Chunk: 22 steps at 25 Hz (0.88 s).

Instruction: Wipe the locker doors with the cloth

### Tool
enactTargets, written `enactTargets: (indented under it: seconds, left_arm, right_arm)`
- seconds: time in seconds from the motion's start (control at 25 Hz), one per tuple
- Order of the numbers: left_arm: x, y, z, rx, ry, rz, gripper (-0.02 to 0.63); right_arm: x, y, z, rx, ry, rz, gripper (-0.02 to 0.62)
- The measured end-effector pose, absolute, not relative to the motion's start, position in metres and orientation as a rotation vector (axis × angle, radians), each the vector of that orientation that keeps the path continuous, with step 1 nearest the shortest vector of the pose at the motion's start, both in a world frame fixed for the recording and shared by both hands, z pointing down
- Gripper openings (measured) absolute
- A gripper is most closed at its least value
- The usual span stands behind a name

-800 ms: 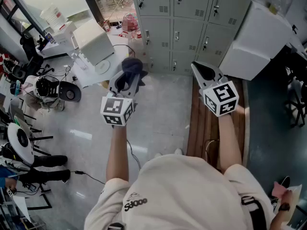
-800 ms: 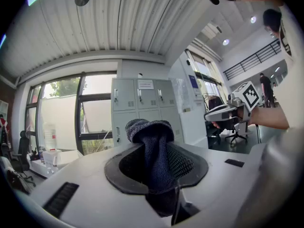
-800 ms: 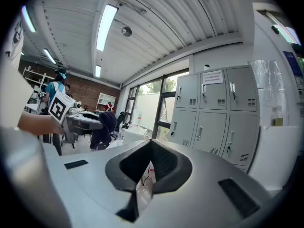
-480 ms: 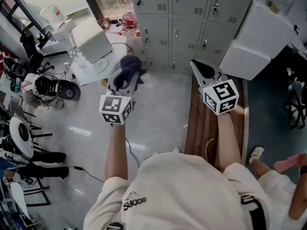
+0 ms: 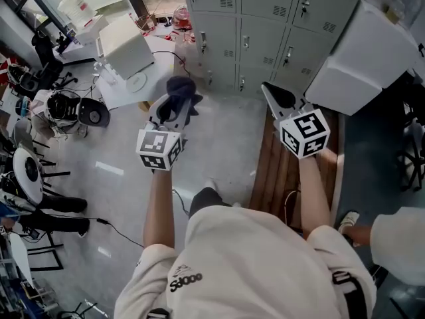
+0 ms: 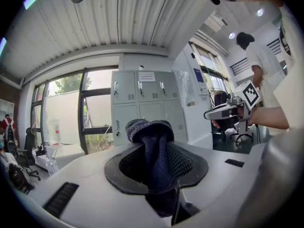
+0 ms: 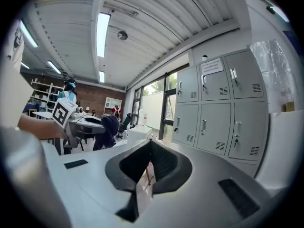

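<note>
A bank of grey locker doors (image 5: 265,25) stands ahead of me; it also fills the background of the left gripper view, lockers (image 6: 147,103), and the right gripper view, lockers (image 7: 218,113). My left gripper (image 5: 178,102) is shut on a dark blue cloth (image 5: 182,92), bunched between its jaws and sticking up past them, cloth (image 6: 153,146). It hangs in the air short of the lockers. My right gripper (image 5: 277,97) is shut with nothing in it, right gripper (image 7: 147,163), level with the left one and to its right.
A large white box (image 5: 362,52) leans by the lockers at right. A wooden bench (image 5: 275,165) runs under my right arm. White boxes (image 5: 123,48) and clutter lie on the floor at left. A second person's shoe (image 5: 347,219) and clothing show at lower right.
The view has shifted slightly; both grippers hold about the same pose. The second person at lower right has moved closer into view.
</note>
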State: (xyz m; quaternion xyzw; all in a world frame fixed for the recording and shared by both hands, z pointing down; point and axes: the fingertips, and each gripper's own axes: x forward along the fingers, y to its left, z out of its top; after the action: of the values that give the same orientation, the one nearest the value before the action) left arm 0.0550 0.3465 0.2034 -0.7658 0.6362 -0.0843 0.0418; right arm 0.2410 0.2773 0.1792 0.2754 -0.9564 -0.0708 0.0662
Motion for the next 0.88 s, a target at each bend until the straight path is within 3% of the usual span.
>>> enactTargets:
  seconds: [0.32,0.88]
  left_arm:
    - [0.027,0.282,0.212,-2.323,1.963,-0.264,0.121]
    - [-0.104,0.075,0.221,-2.340,1.957,-0.300,0.121]
  right_arm:
    - [0.213,0.210,0.191,0.829,-2.856,-0.268,0.008]
    - [0.094,0.013,0.192,0.859,-2.830,-0.215,0.008]
